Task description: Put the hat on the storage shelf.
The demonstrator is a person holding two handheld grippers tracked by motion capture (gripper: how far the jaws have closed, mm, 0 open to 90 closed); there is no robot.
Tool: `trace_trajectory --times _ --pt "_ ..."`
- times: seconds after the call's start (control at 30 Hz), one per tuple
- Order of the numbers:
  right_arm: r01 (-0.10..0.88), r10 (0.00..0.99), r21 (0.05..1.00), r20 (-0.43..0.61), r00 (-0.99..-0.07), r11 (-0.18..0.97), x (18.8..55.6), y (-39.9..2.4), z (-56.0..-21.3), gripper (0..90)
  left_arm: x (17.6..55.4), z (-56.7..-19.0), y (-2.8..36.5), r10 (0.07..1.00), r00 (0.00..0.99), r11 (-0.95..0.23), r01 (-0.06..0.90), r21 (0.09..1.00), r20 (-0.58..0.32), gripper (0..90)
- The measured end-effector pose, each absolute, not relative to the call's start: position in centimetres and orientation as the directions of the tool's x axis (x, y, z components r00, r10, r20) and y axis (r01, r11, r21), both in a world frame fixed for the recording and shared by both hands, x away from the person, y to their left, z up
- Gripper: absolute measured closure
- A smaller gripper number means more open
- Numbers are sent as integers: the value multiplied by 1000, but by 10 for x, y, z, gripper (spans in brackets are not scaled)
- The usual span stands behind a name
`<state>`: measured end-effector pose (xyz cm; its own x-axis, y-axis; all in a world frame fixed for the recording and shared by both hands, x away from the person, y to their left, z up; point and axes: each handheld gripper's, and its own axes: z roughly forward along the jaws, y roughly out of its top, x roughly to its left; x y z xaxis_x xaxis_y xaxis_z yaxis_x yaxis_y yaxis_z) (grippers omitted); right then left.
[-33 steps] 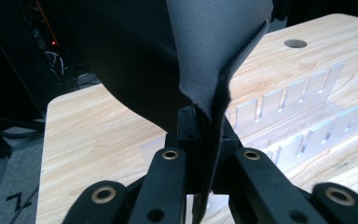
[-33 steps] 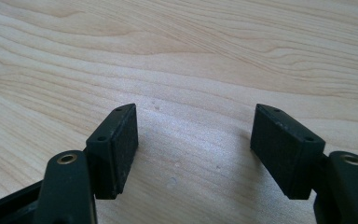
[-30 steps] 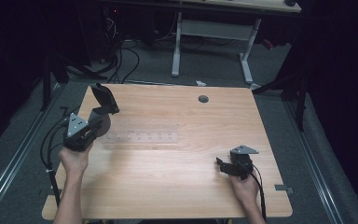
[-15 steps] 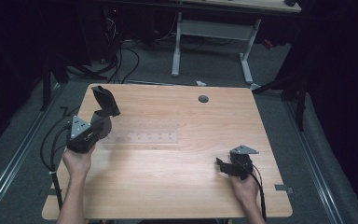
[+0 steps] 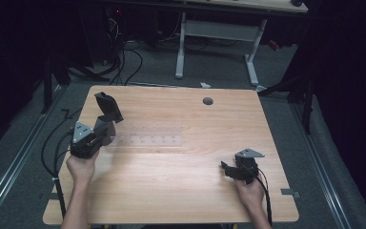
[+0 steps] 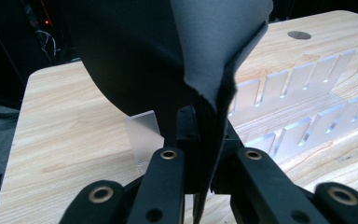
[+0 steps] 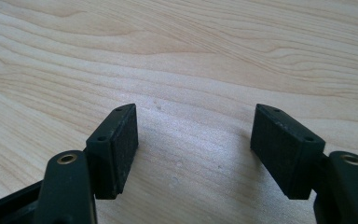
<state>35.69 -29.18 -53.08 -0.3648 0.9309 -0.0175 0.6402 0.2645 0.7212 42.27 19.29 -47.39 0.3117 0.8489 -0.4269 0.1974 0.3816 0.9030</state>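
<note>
A: Start close in. What can't you make out in the left gripper view?

B: Most of the upper picture is blocked by the dark folded sheet [image 6: 168, 60]. It rises out of the left tool [image 6: 204, 140], so the far-left part of the surface [image 6: 65, 121] is hidden behind it. Its top is cut off by the frame, and I cannot tell what material it is, only that it is thin, dark grey and folded along one edge.

A: And the tool's state?

B: The left tool is clamped tight on the sheet's lower edge, jaws nearly together. In the high view the left tool [image 5: 106, 125] is lifted above the surface [image 5: 181, 191], tilted up and away from the person, with the left hand [image 5: 82, 168] gripping its body from below and the sheet [image 5: 108, 106] standing up beyond it.

A: The other side?

B: The right tool [image 7: 193, 140] has its jaws spread wide with nothing between them, just bare wood grain. From above, the right tool [image 5: 226, 169] lies low at the surface, pointing left, the right hand [image 5: 250, 194] behind it.

A: Farther off?

B: A clear slotted rack [image 6: 303, 93] lies beyond the sheet; from above, the rack [image 5: 147, 140] is faint and hard to read, just beside the left tool.
</note>
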Motion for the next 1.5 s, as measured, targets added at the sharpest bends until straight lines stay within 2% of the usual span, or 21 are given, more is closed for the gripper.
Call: trace_trajectory --times 0.27,0.5,0.67,0.9,1.5 --pt "640 931 721 -18 -365 265 357 -292 -531 324 421 -472 196 838 296 402 235 885 -459 750" --pt "640 931 721 -17 -365 264 357 -292 -531 324 419 -472 196 859 253 389 242 889 -445 525" --pt "640 931 721 -18 -365 265 357 -292 -531 323 412 -471 203 858 224 415 226 881 -461 449" --pt "640 931 721 -18 -365 265 357 -292 -531 323 399 -473 208 861 214 415 232 880 -462 419" --pt "640 931 721 -17 -365 264 357 -292 -531 323 364 -479 201 825 234 469 223 855 -514 420"
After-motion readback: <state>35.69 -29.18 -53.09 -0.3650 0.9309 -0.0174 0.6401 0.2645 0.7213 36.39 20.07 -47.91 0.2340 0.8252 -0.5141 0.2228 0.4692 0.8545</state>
